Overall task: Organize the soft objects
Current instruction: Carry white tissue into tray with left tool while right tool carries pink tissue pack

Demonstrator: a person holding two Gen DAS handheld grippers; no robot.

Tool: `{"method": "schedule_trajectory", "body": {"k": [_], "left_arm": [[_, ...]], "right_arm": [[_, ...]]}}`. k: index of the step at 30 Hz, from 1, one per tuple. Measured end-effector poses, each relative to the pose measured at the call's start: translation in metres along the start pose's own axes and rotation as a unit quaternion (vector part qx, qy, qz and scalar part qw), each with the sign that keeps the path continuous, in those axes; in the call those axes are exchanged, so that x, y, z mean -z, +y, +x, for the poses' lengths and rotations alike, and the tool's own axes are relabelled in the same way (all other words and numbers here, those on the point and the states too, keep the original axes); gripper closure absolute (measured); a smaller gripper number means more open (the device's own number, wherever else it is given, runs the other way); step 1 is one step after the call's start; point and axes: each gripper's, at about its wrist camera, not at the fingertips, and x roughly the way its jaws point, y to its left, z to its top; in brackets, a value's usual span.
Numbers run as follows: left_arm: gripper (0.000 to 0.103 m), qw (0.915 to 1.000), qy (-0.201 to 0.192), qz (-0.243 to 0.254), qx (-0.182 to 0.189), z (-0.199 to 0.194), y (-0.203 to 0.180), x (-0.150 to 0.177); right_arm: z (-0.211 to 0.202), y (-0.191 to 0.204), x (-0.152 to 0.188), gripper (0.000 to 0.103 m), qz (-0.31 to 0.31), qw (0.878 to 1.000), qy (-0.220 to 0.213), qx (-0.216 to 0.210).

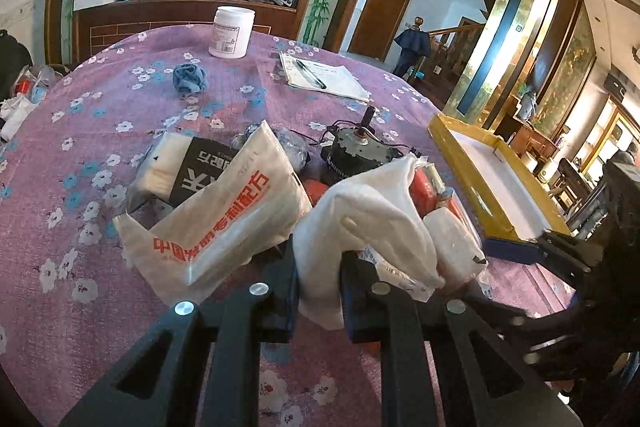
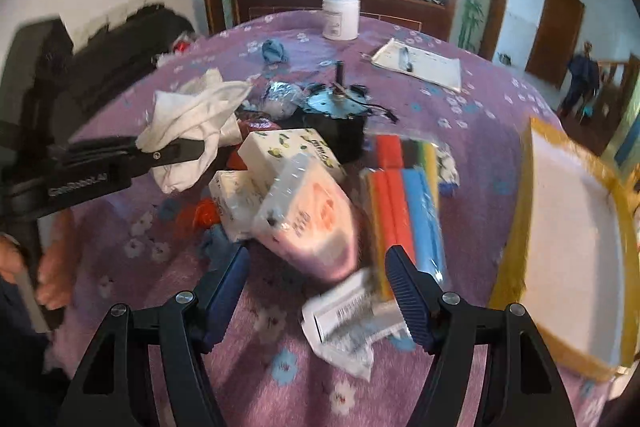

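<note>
Left hand-held gripper [image 1: 318,291] is pinching a crumpled white cloth [image 1: 360,211]; the fabric bulges up and over both jaws and drapes toward the right one. From the right wrist view the same cloth [image 2: 192,123] hangs from the gripper above the purple floral worktop [image 2: 480,131], apparently clear of it.

Right hand-held gripper [image 2: 318,291] is spread, nothing between the jaws. Just ahead of it lies a pink-and-white soft tissue pack [image 2: 310,223]; beside its right finger, a wrapped bundle of red, blue and yellow sponges [image 2: 408,211]. Far right of this gripper sits the yellow-rimmed shallow white tray [image 2: 576,251], the likely destination, empty so far as can be seen.

Ahead of the left gripper: a translucent bag with red lettering [image 1: 224,219], and a black electric motor with a shaft [image 1: 352,151].

Risks, as judged:
- Grip is on a fold only; loose fabric could slip free during a carry to the tray.
- The trailing hem could snag the motor shaft or drag the light bag.
- The right view is blurred; closing now may catch plastic wrap rather than the tissue pack.
- The two grippers are close and could collide.
</note>
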Motion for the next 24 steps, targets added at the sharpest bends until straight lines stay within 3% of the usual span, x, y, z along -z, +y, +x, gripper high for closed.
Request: {"method": "schedule_trajectory", "body": {"k": [2,4,6,13,18,24], "left_arm": [[0.087,1.0000,-0.003,0.008,-0.003,-0.001,-0.004,0.000],[0.087,0.9998,-0.009,0.016,-0.011,-0.004,-0.008,0.003],[0.087,0.9997,-0.014,0.019,-0.011,-0.007,-0.011,0.004],[0.087,0.9991,-0.024,0.032,-0.011,-0.011,-0.016,0.004],[0.087,0.9992,-0.018,0.033,-0.010,-0.012,-0.025,0.004],[0.087,0.9984,-0.013,0.052,0.017,-0.020,-0.062,-0.009]], "right_arm": [[0.009,0.005,-0.004,0.032,-0.014,0.999,0.000,0.029],[0.013,0.006,-0.006,0.078,-0.014,0.999,-0.001,0.044],[0.006,0.000,-0.006,0.079,0.015,0.999,-0.013,0.044],[-0.035,-0.033,-0.001,0.080,0.105,0.990,-0.083,-0.036],[-0.046,-0.056,0.003,0.080,0.143,0.984,-0.093,-0.052],[-0.073,-0.093,0.002,0.080,0.185,0.973,-0.133,-0.047]]}}
